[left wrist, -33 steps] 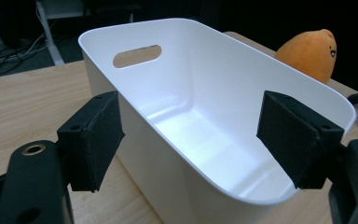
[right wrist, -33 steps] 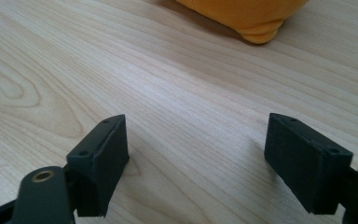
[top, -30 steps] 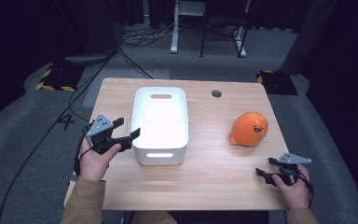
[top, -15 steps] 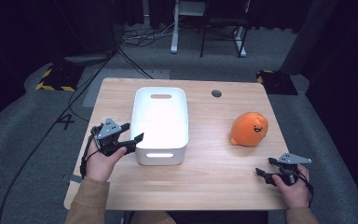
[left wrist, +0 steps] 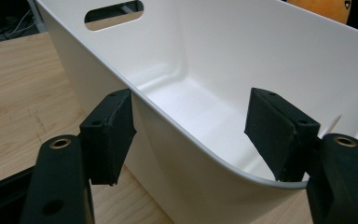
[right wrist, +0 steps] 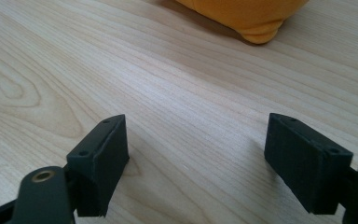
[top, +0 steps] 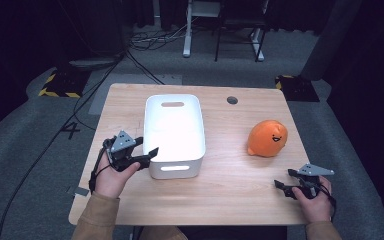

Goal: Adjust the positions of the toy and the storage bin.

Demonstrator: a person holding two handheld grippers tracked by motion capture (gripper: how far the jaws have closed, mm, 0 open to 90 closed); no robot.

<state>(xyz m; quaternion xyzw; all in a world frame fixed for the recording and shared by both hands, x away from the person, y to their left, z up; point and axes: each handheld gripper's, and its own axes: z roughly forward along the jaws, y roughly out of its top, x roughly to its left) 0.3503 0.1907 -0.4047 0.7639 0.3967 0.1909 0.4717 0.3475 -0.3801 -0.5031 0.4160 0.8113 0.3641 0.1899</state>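
One white tub (top: 174,131), one orange toy (top: 267,138); left gripper (top: 147,153) apparently straddles the tub's wall, right gripper (top: 283,180) empty, both jaws wide apart.

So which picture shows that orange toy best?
The high view: the whole orange toy sits on the table, smiling face visible. The right gripper view catches just its bottom edge; the left gripper view shows a sliver behind the bin.
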